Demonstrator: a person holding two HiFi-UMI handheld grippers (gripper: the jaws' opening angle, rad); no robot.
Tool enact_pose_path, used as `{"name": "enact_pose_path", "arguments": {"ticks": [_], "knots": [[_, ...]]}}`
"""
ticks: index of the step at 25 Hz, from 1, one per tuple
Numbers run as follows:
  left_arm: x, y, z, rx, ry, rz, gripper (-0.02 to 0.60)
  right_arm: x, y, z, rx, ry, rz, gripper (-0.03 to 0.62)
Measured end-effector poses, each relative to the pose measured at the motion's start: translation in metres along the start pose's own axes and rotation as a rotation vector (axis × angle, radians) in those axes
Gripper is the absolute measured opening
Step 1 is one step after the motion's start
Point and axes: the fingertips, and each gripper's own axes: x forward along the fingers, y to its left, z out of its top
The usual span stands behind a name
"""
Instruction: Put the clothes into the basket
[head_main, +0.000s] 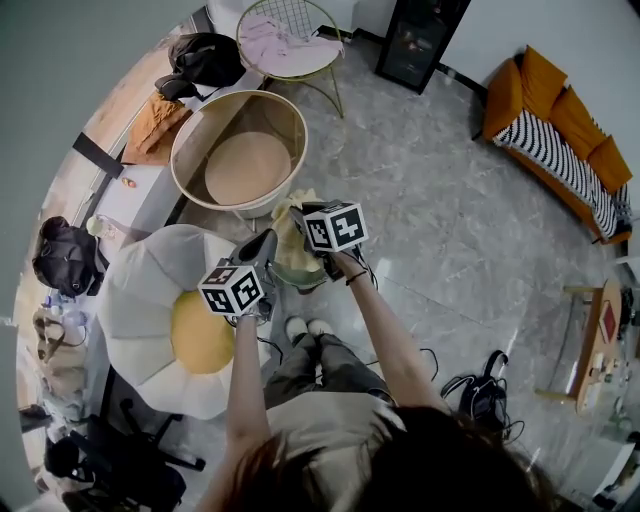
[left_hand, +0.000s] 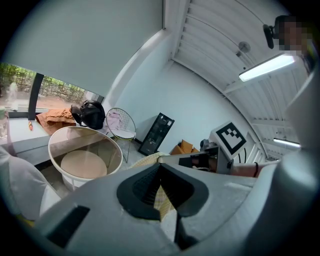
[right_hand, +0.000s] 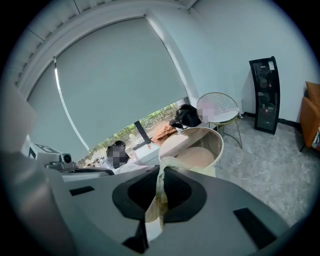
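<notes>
Clenching one edge each, the left tool (left_hand: 162, 192) and right tool (right_hand: 159, 192) hold the pale yellow garment (head_main: 288, 243) stretched between them just beside the basket (head_main: 213, 118), seemingly so it drops in without snagging.

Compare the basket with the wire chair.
The basket has solid cream walls; the wire chair is open mesh on thin legs. The basket is empty; the wire chair holds a pink garment. Both are round.
</notes>
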Motion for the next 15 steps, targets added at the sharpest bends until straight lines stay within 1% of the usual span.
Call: {"name": "enact_pose_path", "arguments": {"ticks": [7,11,15], "knots": [[0.007,0.012,-0.011,0.002,0.051,-0.031,0.011,0.012,-0.015,-0.014,-0.006,0.061,-0.058,0.020],[0.010,0.017,-0.016,-0.001,0.075,-0.030,0.011,0.017,-0.019,-0.024,-0.026,0.110,-0.084,0.020],[0.018,0.021,-0.020,-0.018,0.090,-0.020,0.011,0.023,-0.026,-0.034,-0.030,0.158,-0.092,0.020]]}}
